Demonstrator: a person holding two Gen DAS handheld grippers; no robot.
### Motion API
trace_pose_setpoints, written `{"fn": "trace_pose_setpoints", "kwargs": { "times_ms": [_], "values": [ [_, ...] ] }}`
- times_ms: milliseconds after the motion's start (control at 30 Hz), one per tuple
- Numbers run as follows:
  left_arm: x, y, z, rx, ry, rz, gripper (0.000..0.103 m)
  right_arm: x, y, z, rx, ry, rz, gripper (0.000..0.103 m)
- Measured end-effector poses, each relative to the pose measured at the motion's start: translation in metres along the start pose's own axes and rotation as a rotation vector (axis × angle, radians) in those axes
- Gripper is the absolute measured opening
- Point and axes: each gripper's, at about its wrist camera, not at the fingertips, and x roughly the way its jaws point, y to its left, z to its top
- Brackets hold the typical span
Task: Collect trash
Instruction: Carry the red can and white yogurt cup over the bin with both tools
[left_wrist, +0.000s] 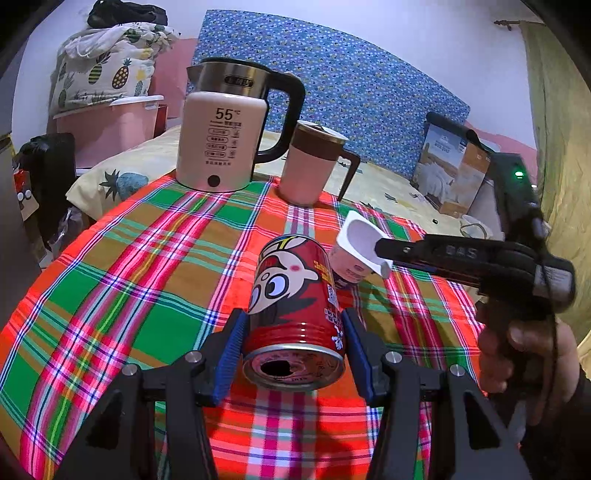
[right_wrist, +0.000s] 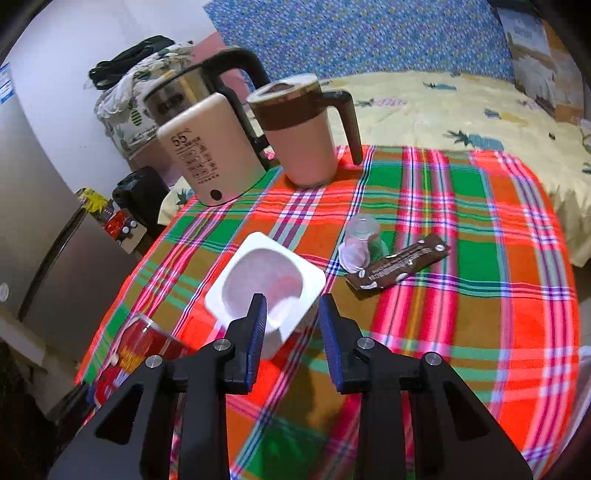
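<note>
While its blue pads press both sides of a red drink can (left_wrist: 295, 306) lying on its side over the plaid tablecloth (left_wrist: 122, 280), the left gripper (left_wrist: 293, 347) keeps the can's punctured end toward the camera. Just beyond, the right gripper (right_wrist: 291, 325) has its jaws narrowed on the rim of a white yogurt cup (right_wrist: 266, 280); whether both pads grip it is unclear. Farther back lie a clear plastic cup (right_wrist: 360, 243) and brown wrapper (right_wrist: 399, 267), then a pink mug (left_wrist: 314, 162) and kettle (left_wrist: 221, 136) at the table's far edge.
</note>
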Motion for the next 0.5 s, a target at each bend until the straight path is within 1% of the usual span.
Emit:
{"fn": "trace_pose_setpoints", "kwargs": {
  "times_ms": [33,100,267,500],
  "values": [
    [0.000,0.001,0.000,-0.001,0.000,-0.001,0.054,0.003,-0.001,0.000,0.009,0.009,-0.002,0.019],
    [0.001,0.003,0.000,-0.003,0.001,-0.001,0.054,0.004,0.000,-0.002,0.008,0.013,-0.020,0.011],
    [0.002,0.004,0.002,0.000,0.002,-0.002,0.054,-0.017,-0.002,-0.007,0.014,-0.021,-0.023,0.009],
    [-0.002,-0.018,0.001,0.027,0.011,-0.031,0.054,-0.075,-0.018,-0.033,0.019,-0.086,-0.040,0.009]
  ]
}}
